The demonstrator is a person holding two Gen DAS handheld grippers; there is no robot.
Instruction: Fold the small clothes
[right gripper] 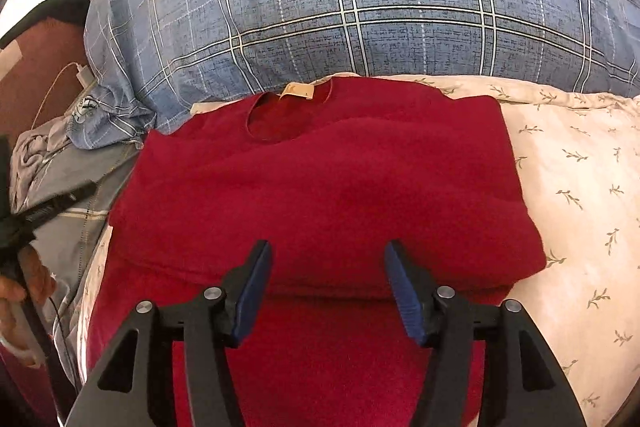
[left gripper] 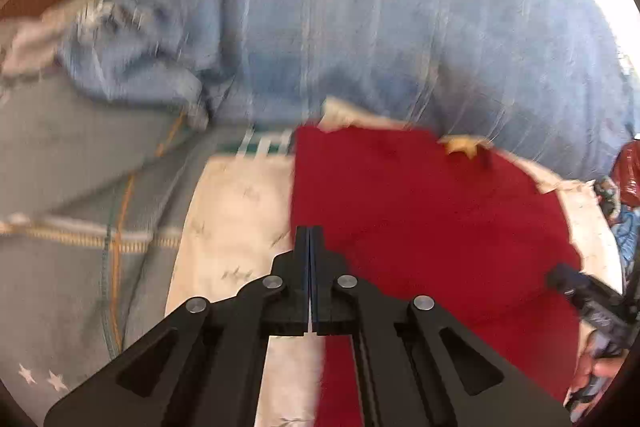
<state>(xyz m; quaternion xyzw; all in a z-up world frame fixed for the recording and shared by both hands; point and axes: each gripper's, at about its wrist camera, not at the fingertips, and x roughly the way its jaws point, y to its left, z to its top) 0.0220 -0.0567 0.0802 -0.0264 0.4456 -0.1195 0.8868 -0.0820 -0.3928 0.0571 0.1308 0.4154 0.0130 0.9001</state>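
Observation:
A red top (right gripper: 328, 179) lies flat on a cream leaf-print cloth (right gripper: 580, 187), with its neck and tan label (right gripper: 296, 91) at the far end. Its near part is doubled over along a crosswise fold. My right gripper (right gripper: 328, 255) is open above that fold, and nothing sits between its blue pads (right gripper: 256, 291). In the blurred left wrist view my left gripper (left gripper: 311, 233) is shut, its tips over the left edge of the red top (left gripper: 420, 219); I see no cloth between them. The right gripper (left gripper: 580, 291) shows at that view's right edge.
A big blue plaid pillow (right gripper: 360, 7) rises just behind the top. At the left are crumpled blue cloth (right gripper: 108, 123), a grey sheet (right gripper: 72, 227), and a white charger with its cable (right gripper: 84, 77). A person's hand (right gripper: 24, 291) holds the left gripper's handle.

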